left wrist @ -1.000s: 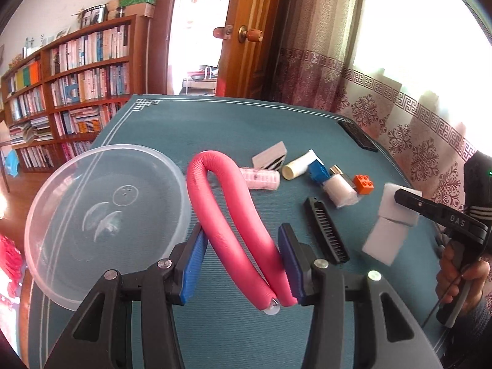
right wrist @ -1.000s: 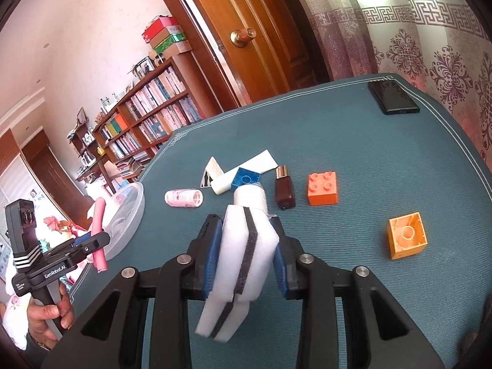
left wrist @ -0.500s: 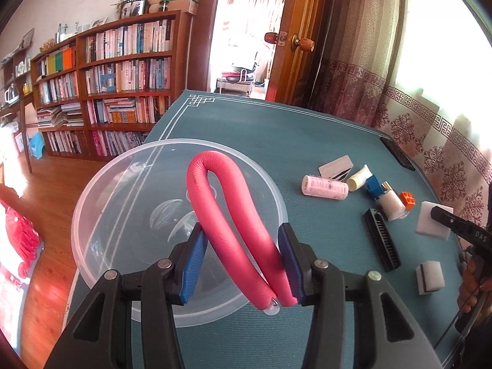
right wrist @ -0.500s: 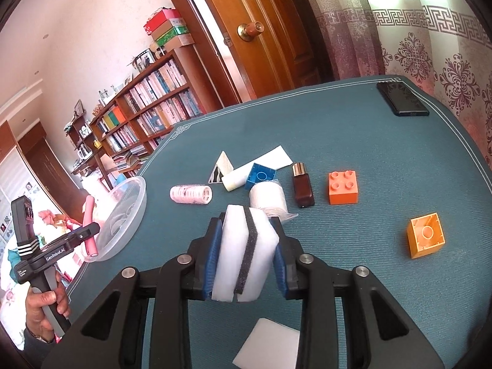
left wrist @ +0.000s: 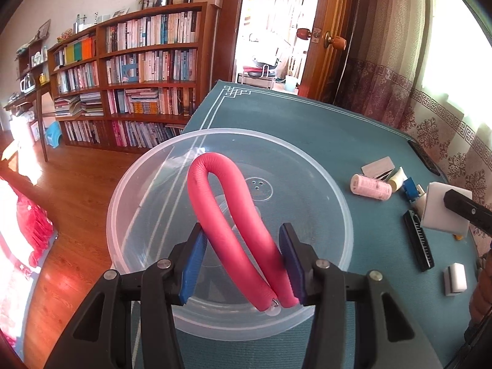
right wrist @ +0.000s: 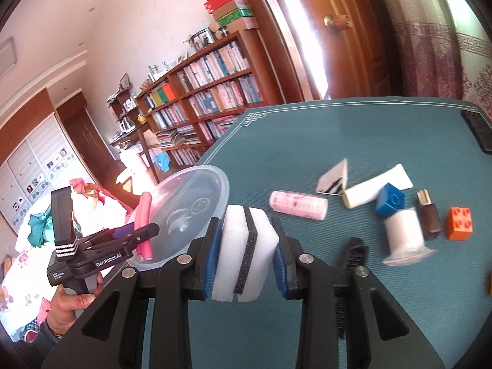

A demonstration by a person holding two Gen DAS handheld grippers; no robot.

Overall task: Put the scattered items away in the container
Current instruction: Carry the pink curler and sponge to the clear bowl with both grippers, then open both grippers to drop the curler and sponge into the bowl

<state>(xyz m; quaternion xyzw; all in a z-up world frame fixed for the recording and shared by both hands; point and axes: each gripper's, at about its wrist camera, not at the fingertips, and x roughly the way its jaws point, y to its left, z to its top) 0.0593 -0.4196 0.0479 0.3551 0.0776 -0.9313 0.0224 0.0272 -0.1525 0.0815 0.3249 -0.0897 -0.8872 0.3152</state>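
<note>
While the left gripper (left wrist: 243,264) pinches the soft pink foam curler (left wrist: 227,215) over the clear bowl (left wrist: 344,215) at the table's left edge, the right gripper (right wrist: 246,253) squeezes a light, squishy sponge (right wrist: 243,246).

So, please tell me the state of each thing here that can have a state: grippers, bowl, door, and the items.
left gripper: shut on pink foam roller, above the bowl
right gripper: shut on white sponge
clear bowl: upright, nothing lying in it
door: open
pink cylinder: lying on its side
brown bottle: lying down
</note>
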